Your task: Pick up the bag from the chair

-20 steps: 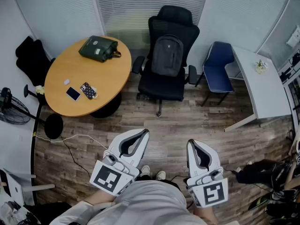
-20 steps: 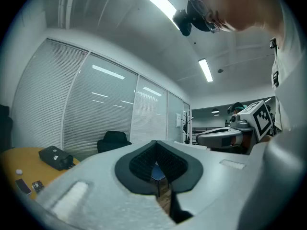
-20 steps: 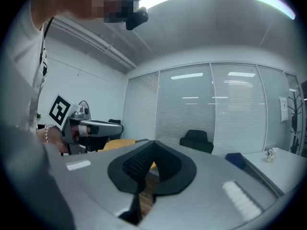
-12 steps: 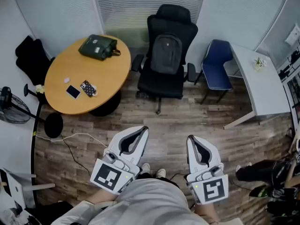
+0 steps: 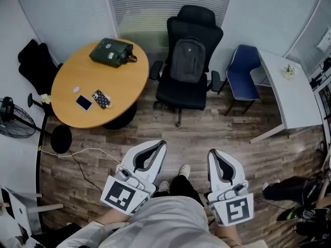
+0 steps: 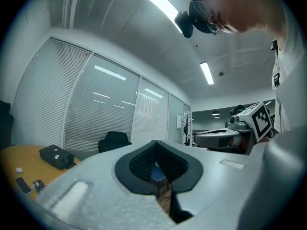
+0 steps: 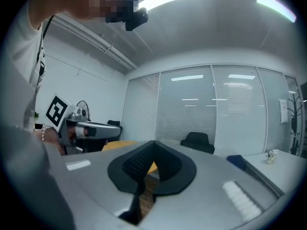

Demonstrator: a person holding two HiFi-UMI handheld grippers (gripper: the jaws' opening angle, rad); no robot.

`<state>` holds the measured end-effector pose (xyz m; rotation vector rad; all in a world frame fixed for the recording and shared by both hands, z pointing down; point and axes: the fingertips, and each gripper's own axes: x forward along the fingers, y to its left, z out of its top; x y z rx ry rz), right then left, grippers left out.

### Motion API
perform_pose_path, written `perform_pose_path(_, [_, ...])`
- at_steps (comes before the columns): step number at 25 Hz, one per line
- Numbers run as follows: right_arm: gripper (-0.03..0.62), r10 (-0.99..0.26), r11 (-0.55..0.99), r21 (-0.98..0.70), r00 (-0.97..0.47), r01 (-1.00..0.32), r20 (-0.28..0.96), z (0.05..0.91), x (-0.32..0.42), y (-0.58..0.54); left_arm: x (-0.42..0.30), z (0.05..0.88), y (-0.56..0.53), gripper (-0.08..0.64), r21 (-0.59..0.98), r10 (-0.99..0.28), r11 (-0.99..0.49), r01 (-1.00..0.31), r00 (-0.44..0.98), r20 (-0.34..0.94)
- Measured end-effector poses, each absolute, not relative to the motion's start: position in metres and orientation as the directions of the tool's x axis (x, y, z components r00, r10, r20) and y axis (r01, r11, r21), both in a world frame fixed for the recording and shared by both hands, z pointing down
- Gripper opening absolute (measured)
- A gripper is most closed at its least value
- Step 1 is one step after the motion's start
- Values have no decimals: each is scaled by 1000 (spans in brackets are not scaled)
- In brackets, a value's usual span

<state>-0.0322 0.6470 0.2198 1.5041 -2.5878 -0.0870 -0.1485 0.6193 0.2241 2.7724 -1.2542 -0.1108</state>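
A dark grey backpack (image 5: 187,60) stands upright on the seat of a black office chair (image 5: 191,25), leaning on its backrest. In the head view my left gripper (image 5: 155,146) and right gripper (image 5: 213,154) are held low in front of me, well short of the chair, over the wood floor. Both are shut with nothing between the jaws. The chair's top (image 6: 115,139) shows far off in the left gripper view, and again as a small black chair (image 7: 197,141) in the right gripper view.
A round wooden table (image 5: 98,84) at left carries a dark green bag (image 5: 111,52), two phones (image 5: 92,100) and a small white item. A blue chair (image 5: 242,76) and a white desk (image 5: 289,94) stand at right. A fan (image 5: 13,118) and cable lie at far left.
The view has shifted slightly and one of my feet has stepped forward on the floor. Both grippers keep their pose and stay shut.
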Motion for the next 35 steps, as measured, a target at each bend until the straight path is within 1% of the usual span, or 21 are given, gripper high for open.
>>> perform_pose_path(7, [3, -865, 501, 126, -492, -857, 97, 224, -35, 628, -151, 233, 598, 5, 143, -751, -656, -741, 659, -27])
perform_pose_path(17, [3, -860, 511, 126, -502, -850, 94, 223, -20, 576, -137, 229, 546, 5, 142, -756, -652, -745, 653, -41])
perform_pose_path(27, [3, -861, 508, 133, -503, -851, 72, 216, 19, 519, -96, 219, 489, 5, 127, -753, -657, -743, 656, -56])
perform_pose_path(35, [3, -852, 523, 126, -517, -843, 81, 219, 51, 470, -63, 217, 441, 5, 123, -759, -650, -750, 649, -54])
